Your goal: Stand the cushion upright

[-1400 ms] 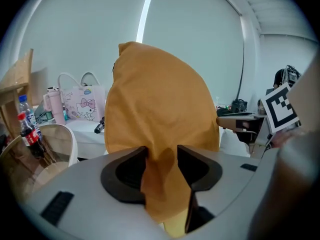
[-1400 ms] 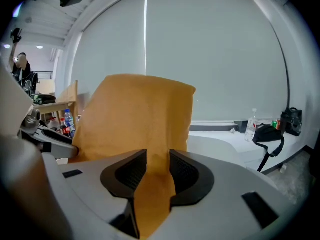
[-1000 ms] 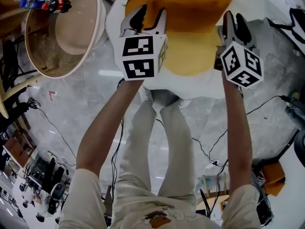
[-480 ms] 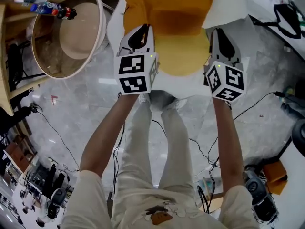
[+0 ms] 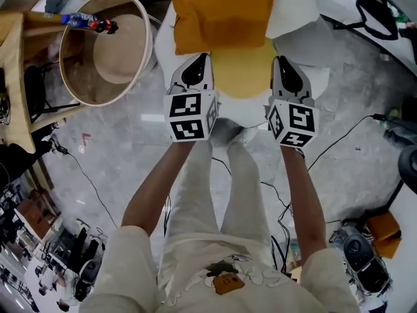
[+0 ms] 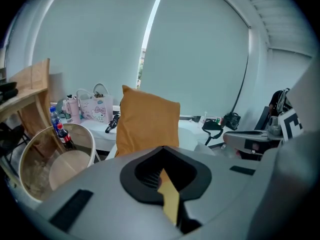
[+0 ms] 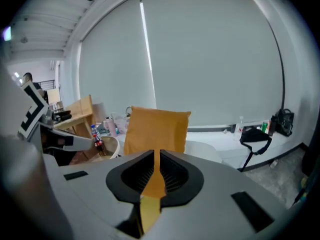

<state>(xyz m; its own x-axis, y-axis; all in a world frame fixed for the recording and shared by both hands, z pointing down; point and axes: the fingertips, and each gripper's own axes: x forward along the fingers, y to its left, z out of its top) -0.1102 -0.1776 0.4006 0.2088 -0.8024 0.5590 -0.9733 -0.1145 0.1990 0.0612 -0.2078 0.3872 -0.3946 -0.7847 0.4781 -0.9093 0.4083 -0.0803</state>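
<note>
Head view: parallel forearms reach forward. The left gripper [image 5: 195,70] and the right gripper [image 5: 287,70], its jaws just closed, pinch the orange cushion [image 5: 220,15]; its far edge is cropped.

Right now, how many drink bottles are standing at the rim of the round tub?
2. A blue-capped clear bottle and a dark red-capped bottle stand side by side at the far rim of the round tub. More may be hidden behind it.

Illumination: bright, diffuse daylight through the roller blinds [image 7: 210,59]. Shadows: soft. Glare: pale streaks on the glossy floor [image 5: 148,117]. Both gripper views: strong fisheye curvature, dark vignetted corners, blurred foreground. Head view: sharp.
</note>
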